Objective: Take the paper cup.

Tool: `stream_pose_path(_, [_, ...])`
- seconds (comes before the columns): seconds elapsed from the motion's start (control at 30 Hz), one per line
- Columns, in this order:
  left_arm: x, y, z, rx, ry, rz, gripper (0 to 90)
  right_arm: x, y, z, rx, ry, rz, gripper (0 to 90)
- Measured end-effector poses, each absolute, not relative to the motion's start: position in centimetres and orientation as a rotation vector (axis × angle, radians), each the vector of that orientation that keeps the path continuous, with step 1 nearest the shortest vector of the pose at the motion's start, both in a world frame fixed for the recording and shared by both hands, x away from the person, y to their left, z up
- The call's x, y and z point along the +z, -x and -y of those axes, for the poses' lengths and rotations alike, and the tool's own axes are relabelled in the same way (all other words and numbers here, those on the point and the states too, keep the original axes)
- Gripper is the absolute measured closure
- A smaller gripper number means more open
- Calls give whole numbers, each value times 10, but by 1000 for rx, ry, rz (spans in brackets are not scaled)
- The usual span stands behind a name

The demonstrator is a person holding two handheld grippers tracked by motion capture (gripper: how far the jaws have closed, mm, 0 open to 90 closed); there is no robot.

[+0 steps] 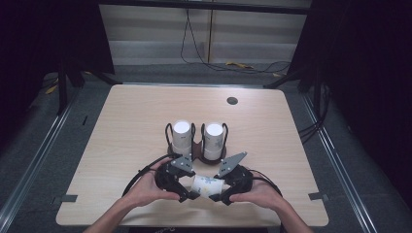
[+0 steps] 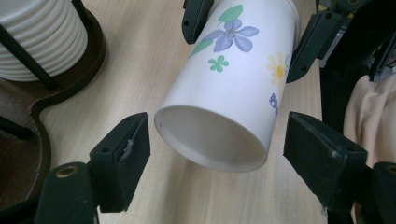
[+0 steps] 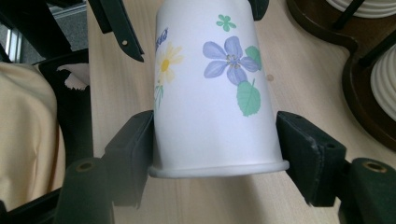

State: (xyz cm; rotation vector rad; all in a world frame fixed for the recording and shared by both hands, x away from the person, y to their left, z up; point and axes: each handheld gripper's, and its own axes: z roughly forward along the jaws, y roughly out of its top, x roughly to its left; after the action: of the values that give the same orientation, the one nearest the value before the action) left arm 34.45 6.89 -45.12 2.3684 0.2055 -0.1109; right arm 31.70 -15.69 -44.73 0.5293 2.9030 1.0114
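Note:
A white paper cup (image 1: 206,183) printed with flowers lies on its side just above the table's front edge, between both grippers. My right gripper (image 1: 219,196) is shut on the cup (image 3: 210,93) just behind its rolled rim, one pad pressed on each side. My left gripper (image 1: 188,194) is open. In the left gripper view the cup's (image 2: 229,70) recessed base end sits between the two black pads (image 2: 123,154), with a gap on each side. A hand holds each gripper.
A dark wooden holder (image 1: 197,149) stands mid-table just behind the grippers, carrying two upright stacks of white ribbed cups (image 1: 182,133) (image 1: 214,137) within wire posts. A round cable hole (image 1: 232,100) sits in the far part of the table (image 1: 136,111).

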Motion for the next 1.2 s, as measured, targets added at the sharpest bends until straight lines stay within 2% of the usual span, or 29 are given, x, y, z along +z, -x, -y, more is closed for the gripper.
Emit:
stream_pose_path(0.2, [-450, -344, -67, -141, -2365, -188, 230, -449, -317, 153, 999, -503, -2921, 307])
stream_pose_path(0.43, [-452, -342, -65, -142, -2391, -133, 283, -447, -314, 149, 1019, -469, -2921, 307])
stream_pose_path(0.6, [-454, -339, -60, -144, -2419, -96, 272, -449, -313, 145, 1012, -434, -2937, 306])
stream_pose_path(0.83, [-455, -338, -60, -154, -2451, -64, 310, -449, -311, 145, 1006, -412, -2939, 303])
stream_pose_path(0.97, [-458, -338, -60, -175, -2417, -51, 351, -449, -312, 147, 1026, -432, -2923, 276])
stream_pose_path(1.2, [-457, -339, -61, -195, -2400, -67, 360, -452, -313, 150, 1091, -450, -2910, 240])
